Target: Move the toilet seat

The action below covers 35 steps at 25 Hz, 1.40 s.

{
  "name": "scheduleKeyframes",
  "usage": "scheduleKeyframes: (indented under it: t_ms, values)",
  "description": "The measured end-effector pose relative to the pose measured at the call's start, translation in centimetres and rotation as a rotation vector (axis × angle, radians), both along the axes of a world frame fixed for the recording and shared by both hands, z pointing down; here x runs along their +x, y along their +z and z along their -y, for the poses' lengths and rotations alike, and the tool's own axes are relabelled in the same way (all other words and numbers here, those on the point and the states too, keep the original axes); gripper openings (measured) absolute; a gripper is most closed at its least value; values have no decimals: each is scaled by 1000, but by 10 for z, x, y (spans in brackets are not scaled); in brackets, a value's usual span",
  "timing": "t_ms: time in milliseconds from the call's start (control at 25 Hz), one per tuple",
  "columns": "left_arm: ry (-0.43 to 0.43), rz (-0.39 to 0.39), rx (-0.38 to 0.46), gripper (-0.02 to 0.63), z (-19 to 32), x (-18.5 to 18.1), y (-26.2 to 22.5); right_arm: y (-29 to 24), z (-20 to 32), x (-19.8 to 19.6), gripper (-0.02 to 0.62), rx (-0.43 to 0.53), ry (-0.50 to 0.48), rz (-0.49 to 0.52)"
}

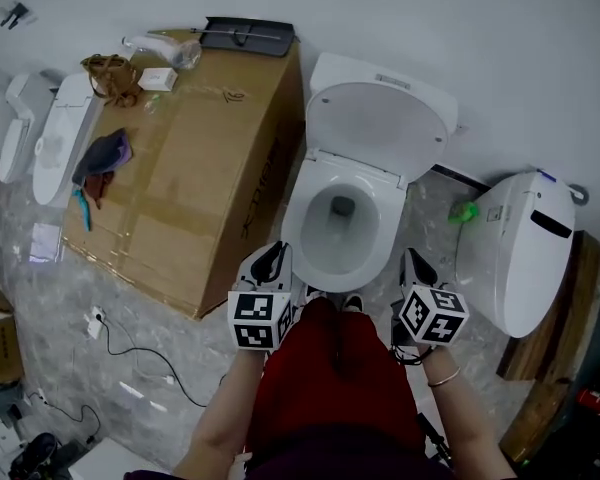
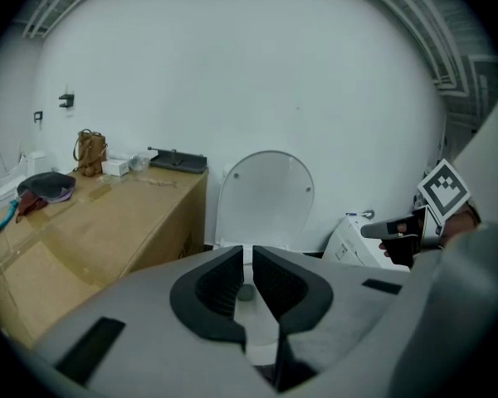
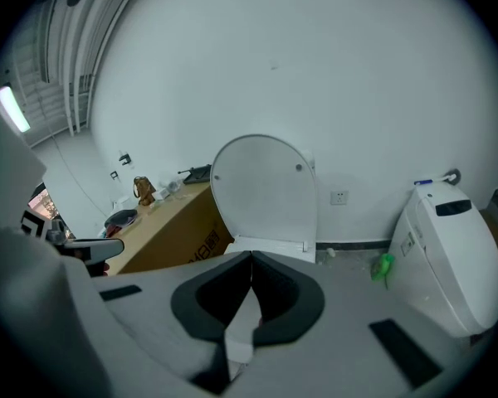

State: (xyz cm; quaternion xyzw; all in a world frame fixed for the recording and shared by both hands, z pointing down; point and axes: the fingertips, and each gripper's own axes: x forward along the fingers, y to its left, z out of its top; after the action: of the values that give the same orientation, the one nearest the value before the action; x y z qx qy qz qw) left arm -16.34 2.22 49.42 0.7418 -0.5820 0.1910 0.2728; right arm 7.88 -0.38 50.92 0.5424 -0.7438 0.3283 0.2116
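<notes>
A cardboard box (image 1: 195, 168) stands tight against the toilet (image 1: 298, 218) on the left. On the right, open floor (image 1: 430, 223) separates it from a second toilet (image 1: 515, 253).

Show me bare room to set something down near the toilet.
The cardboard box top is bare across its middle and near corner, between the cloth pile and the toilet. Its far edge is crowded: bag, bottle, tray.

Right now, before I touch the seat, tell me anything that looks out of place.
Nothing looks spilled or broken. Odd: a big cardboard box lies beside the toilet, strewn with a bag, cloths and a bottle. A second toilet stands at right, a small green object beside it; more toilet units at left.
</notes>
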Motion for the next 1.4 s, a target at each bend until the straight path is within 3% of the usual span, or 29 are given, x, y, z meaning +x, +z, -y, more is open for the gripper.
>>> scheduleKeyframes:
  t_ms: [440,720,1040,1400]
  values:
    - [-45,-13,-187,31,-5,-10,111,101,-6,10,16,-202,34,1]
    - [-91,-36,-295,34,-14,-8,175,162,-23,11,17,-304,-7,-25]
    - [-171,-50,-403,106,-26,-14,240,225,-44,15,18,-434,6,-9]
    - [-233,-98,-487,143,-43,-15,292,284,-58,22,31,-525,23,-38]
